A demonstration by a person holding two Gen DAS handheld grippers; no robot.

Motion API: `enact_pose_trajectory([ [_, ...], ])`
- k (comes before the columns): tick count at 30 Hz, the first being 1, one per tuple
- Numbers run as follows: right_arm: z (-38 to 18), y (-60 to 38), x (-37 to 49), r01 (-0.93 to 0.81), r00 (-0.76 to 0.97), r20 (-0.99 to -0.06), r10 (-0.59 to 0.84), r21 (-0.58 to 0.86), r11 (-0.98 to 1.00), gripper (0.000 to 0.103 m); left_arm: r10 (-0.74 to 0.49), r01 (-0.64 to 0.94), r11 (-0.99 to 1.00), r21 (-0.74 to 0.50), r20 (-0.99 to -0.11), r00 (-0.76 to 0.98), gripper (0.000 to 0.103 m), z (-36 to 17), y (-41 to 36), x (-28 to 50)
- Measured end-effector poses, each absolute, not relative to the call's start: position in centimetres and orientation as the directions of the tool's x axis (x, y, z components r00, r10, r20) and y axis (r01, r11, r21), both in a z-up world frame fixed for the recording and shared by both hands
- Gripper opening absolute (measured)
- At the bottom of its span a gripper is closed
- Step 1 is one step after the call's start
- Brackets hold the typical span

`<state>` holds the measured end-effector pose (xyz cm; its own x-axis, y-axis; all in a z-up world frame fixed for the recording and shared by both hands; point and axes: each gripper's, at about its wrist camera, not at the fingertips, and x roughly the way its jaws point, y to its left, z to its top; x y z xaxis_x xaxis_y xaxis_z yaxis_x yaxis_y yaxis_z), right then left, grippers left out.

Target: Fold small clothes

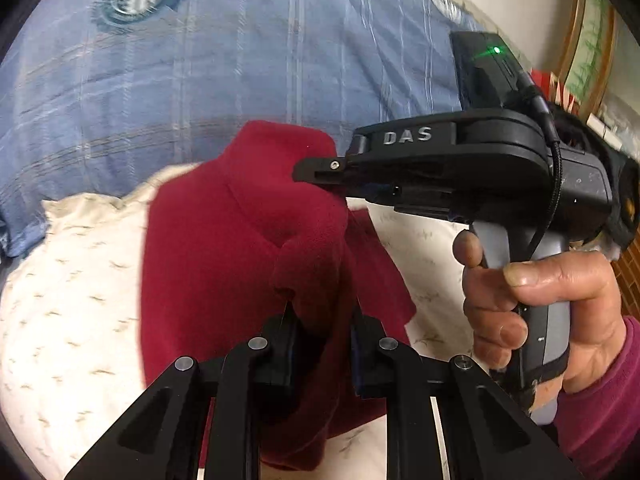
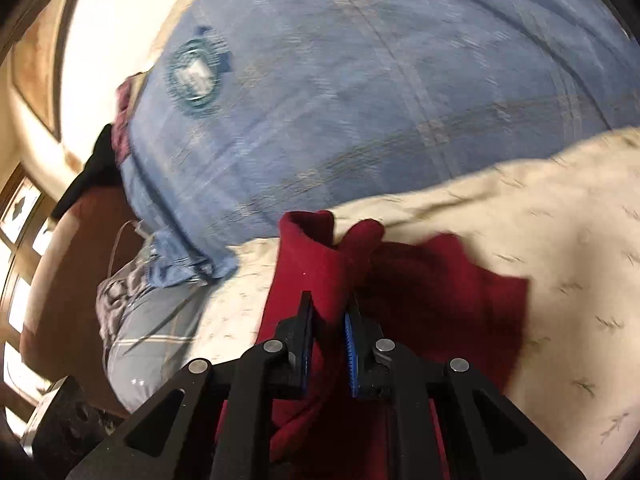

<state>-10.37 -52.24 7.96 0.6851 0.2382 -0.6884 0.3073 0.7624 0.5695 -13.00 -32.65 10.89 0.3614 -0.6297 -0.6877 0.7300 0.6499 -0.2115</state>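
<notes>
Red fleece garment (image 1: 240, 248), soft napped and bunched, lies on a cream quilted spread (image 1: 60, 300) beside a blue plaid cover (image 1: 200, 80). Left gripper (image 1: 320, 320) pinches a fold of it. Right gripper (image 2: 328, 320) likewise clamps fleece, though motion blur softens detail.

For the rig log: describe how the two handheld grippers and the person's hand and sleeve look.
The right gripper has a black body with raised grey "DAS" lettering, a lit green LED, a braided black cable and a grey handle. The right hand is bare, with a magenta sleeve. The left gripper shows black linkage bars with silver pins. Both have blue-edged finger pads.
</notes>
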Motion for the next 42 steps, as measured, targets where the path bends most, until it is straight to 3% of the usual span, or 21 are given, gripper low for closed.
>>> enact_pose_trajectory([
  [2, 6.5, -53.1, -10.7, 0.345, 0.670, -0.709, 0.220, 0.560, 0.753, 0.013, -0.610, 0.727, 0.655, -0.204, -0.711, 0.350, 0.017, 9.8, -33.9, -13.1],
  [5, 5.2, -54.7, -12.3, 0.409, 0.683, -0.701, 0.205, 0.599, 0.688, 0.026, -0.598, 0.712, 0.667, -0.219, -0.727, 0.337, 0.019, 8.7, -34.9, -13.0],
  [6, 5.1, -55.0, -13.0, 0.405, 0.704, -0.673, 0.228, 0.644, 0.649, 0.034, -0.607, 0.711, 0.663, -0.234, -0.724, 0.328, 0.022, 8.8, -35.0, -12.9],
  [7, 5.3, -55.0, -13.6, 0.389, 0.718, -0.651, 0.248, 0.669, 0.633, 0.038, -0.622, 0.718, 0.649, -0.252, -0.719, 0.309, 0.031, 9.0, -34.7, -12.7],
  [9, 6.2, -54.3, -14.4, 0.358, 0.726, -0.639, 0.253, 0.666, 0.654, 0.057, -0.670, 0.744, 0.593, -0.308, -0.701, 0.244, 0.036, 10.0, -33.4, -12.9],
  [10, 6.8, -53.6, -14.7, 0.341, 0.723, -0.644, 0.250, 0.647, 0.682, 0.060, -0.682, 0.752, 0.580, -0.315, -0.692, 0.236, 0.036, 10.6, -32.5, -13.0],
  [14, 8.4, -51.4, -15.7, 0.281, 0.703, -0.653, 0.281, 0.618, 0.734, 0.074, -0.669, 0.758, 0.613, -0.224, -0.657, 0.347, 0.036, 13.0, -27.4, -13.9],
  [17, 8.1, -50.3, -15.6, 0.343, 0.659, -0.712, 0.241, 0.570, 0.747, 0.082, -0.638, 0.714, 0.665, -0.217, -0.662, 0.394, 0.037, 13.4, -23.7, -14.3],
  [20, 6.6, -49.3, -14.5, 0.347, 0.627, -0.735, 0.260, 0.562, 0.751, 0.082, -0.599, 0.670, 0.710, -0.218, -0.687, 0.411, 0.038, 12.3, -22.4, -13.6],
  [22, 5.6, -48.1, -13.8, 0.337, 0.597, -0.757, 0.265, 0.537, 0.773, 0.073, -0.578, 0.651, 0.727, -0.218, -0.706, 0.409, 0.038, 11.5, -22.2, -13.4],
  [23, 5.3, -47.7, -13.7, 0.339, 0.588, -0.772, 0.242, 0.507, 0.792, 0.052, -0.575, 0.648, 0.729, -0.220, -0.710, 0.406, 0.038, 11.4, -22.2, -13.5],
  [24, 5.1, -47.5, -13.6, 0.348, 0.581, -0.786, 0.213, 0.476, 0.808, 0.025, -0.569, 0.644, 0.733, -0.219, -0.716, 0.404, 0.038, 11.2, -22.4, -13.8],
  [27, 6.6, -47.9, -14.8, 0.335, 0.624, -0.762, 0.175, 0.463, 0.820, 0.021, -0.549, 0.640, 0.742, -0.199, -0.728, 0.411, 0.039, 10.9, -23.5, -13.6],
  [31, 7.6, -49.0, -15.9, 0.358, 0.608, -0.790, 0.076, 0.358, 0.863, 0.021, -0.541, 0.640, 0.743, -0.193, -0.737, 0.405, 0.052, 9.8, -25.1, -12.9],
  [35, 5.8, -50.6, -16.8, 0.430, 0.597, -0.792, 0.132, 0.455, 0.780, 0.029, -0.498, 0.619, 0.766, -0.175, -0.771, 0.398, 0.052, 7.6, -26.6, -11.5],
  [38, 8.3, -49.4, -18.4, 0.408, 0.624, -0.777, 0.083, 0.415, 0.813, 0.036, -0.489, 0.611, 0.774, -0.167, -0.771, 0.408, 0.053, 7.4, -27.1, -11.2],
  [42, 10.9, -46.3, -20.6, 0.318, 0.657, -0.745, 0.116, 0.413, 0.854, 0.036, -0.484, 0.607, 0.778, -0.164, -0.772, 0.411, 0.053, 7.4, -27.3, -11.1],
])
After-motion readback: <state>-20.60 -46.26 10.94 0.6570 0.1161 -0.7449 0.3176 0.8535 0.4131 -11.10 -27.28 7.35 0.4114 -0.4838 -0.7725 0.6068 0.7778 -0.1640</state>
